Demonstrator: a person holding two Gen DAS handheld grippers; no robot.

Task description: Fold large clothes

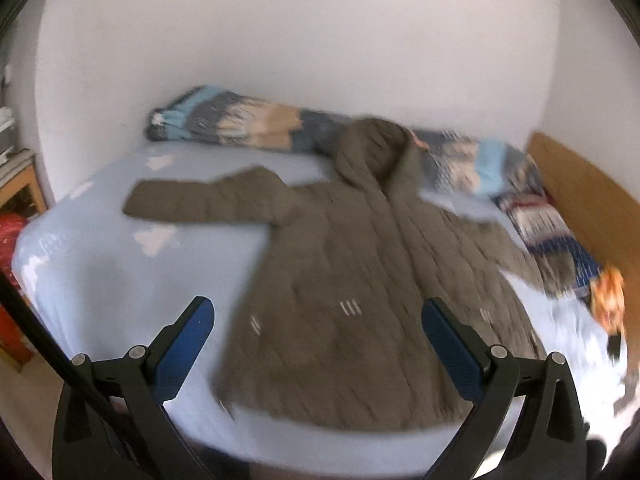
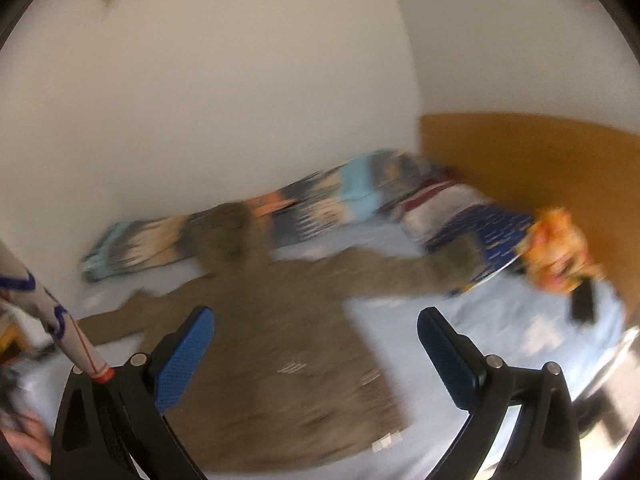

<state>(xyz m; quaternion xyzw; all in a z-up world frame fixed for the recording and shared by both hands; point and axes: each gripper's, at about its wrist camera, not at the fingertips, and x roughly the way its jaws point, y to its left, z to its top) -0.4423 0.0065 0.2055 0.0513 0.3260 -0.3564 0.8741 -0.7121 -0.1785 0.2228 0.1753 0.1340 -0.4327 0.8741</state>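
I hold both claws, left claw (image 1: 318,344) and right claw (image 2: 316,346), wide open and empty above the spread coat (image 1: 360,280); I grip one sleeve (image 1: 200,202) cuff first, folding inward.

Brown coat (image 1: 352,280), lt-blue sheet (image 1: 120,272), multicolour striped blanket (image 1: 248,124).

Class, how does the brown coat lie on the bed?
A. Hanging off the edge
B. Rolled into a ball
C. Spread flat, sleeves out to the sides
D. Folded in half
C: the coat lies flat on the bed, one sleeve out to each side, the hood toward the wall.
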